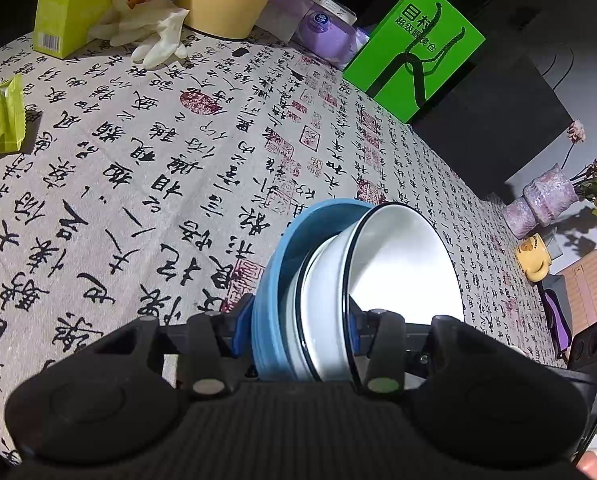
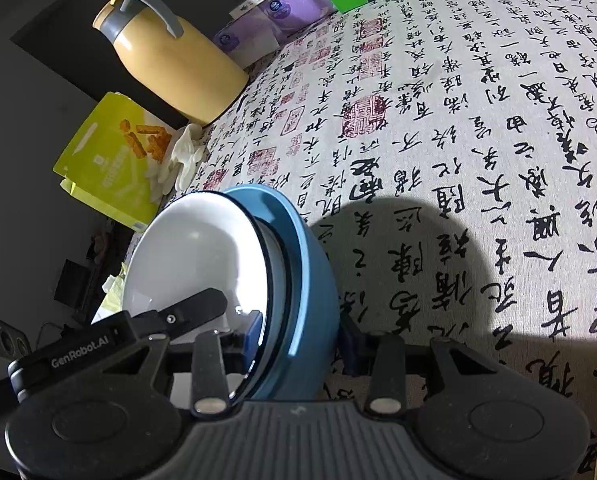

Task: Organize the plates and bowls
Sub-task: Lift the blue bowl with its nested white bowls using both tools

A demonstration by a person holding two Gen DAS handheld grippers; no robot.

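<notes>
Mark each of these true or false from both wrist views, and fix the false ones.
1. Both grippers clamp the same stack of dishes. True: the left gripper and the right gripper each grip the stack's rim.
2. The outermost dish is red. False: the outer bowl is blue.
3. A white bowl with a dark rim sits nested inside. True.
4. The stack rests flat on the tablecloth. False: it is held up on edge, casting a shadow.
5. A yellow jug stands at the table's edge. True.
</notes>
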